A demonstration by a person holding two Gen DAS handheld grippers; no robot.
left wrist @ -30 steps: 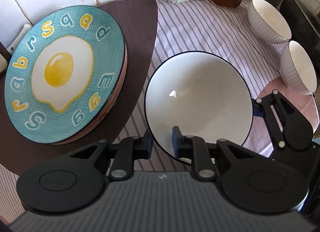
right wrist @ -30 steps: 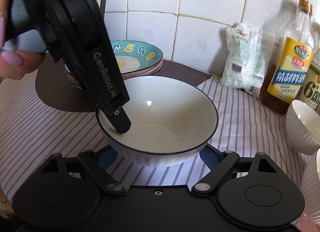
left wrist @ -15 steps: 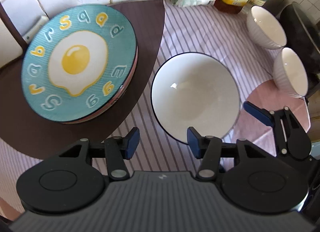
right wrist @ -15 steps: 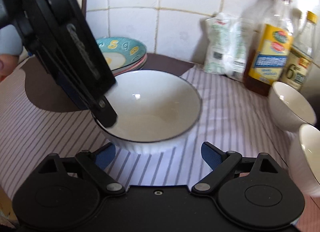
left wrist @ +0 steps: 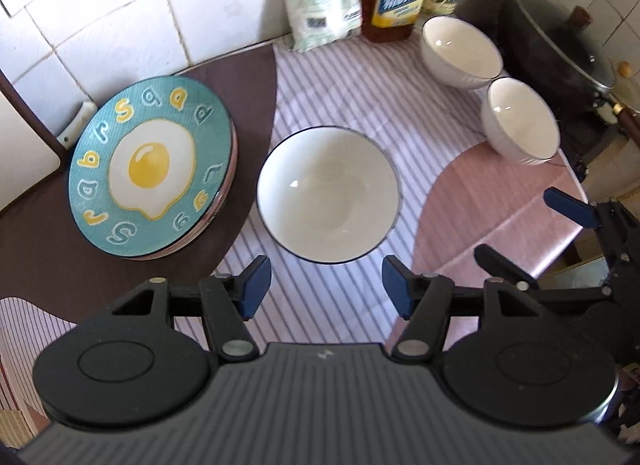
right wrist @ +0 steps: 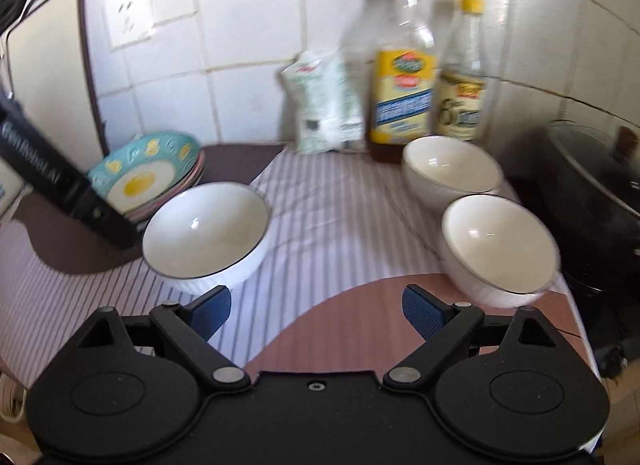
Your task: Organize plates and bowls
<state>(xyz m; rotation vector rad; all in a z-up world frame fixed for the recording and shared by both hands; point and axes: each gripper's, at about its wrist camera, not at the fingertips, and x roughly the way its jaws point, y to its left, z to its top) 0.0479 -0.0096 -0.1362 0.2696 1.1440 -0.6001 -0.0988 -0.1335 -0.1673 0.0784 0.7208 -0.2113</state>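
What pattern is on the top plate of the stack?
The top plate is teal with a fried egg in the centre, ringed by white and yellow letters; clearest in the left wrist view.

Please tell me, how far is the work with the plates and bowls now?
Done: the egg plate tops a stack of plates, and the big bowl stands alone on the striped cloth. In hand: nothing; the left gripper and right gripper are both open. Left: the two small bowls stand side by side, unstacked, apart from the big bowl.
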